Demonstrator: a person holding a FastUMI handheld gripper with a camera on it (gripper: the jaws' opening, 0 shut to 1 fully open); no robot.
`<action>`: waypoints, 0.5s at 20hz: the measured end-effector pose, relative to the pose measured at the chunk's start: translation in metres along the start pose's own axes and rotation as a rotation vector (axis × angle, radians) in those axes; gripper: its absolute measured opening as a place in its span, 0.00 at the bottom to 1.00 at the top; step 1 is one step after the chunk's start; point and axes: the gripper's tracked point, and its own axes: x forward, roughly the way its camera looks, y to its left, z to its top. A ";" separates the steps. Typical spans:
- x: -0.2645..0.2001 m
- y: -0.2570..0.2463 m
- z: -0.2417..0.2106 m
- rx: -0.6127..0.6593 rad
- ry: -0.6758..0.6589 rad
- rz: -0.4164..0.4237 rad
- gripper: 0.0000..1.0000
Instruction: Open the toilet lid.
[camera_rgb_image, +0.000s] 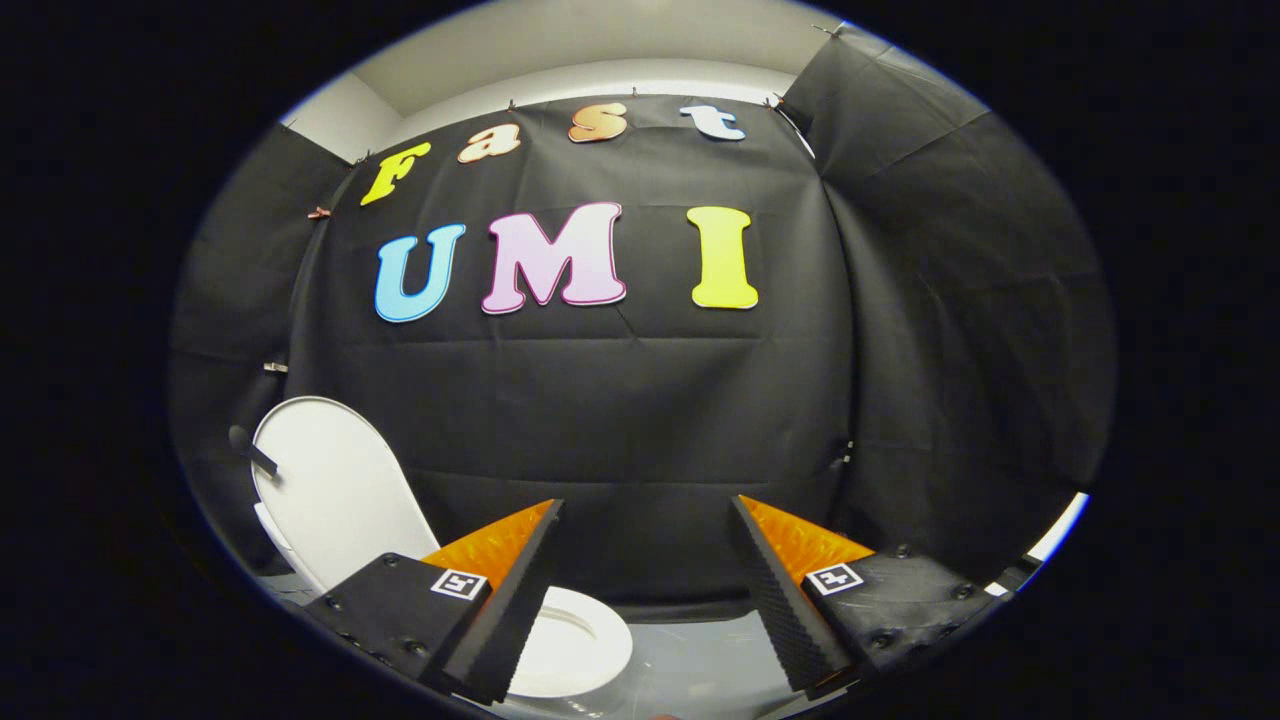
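A white toilet stands low at the left, partly behind my left finger. Its lid (335, 490) stands raised, nearly upright, leaning back toward the black cloth wall. The white seat ring (585, 650) lies flat below it, showing just beyond the left finger. A small dark handle (250, 452) sticks out from the lid's upper left edge. My gripper (645, 515) is open, its two fingers spread wide with nothing between them. The fingers (510, 610) are above and to the right of the toilet, apart from the lid.
Black cloth walls (620, 420) close the booth behind and to the right. A pale glossy floor (690, 665) shows between the fingers. A white strip (1060, 530) runs along the base at the far right.
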 end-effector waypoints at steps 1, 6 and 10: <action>-0.001 -0.002 0.001 -0.007 -0.007 -0.003 1.00; 0.002 0.005 -0.011 -0.055 0.008 0.017 0.99; 0.003 0.011 -0.011 -0.090 0.000 0.034 1.00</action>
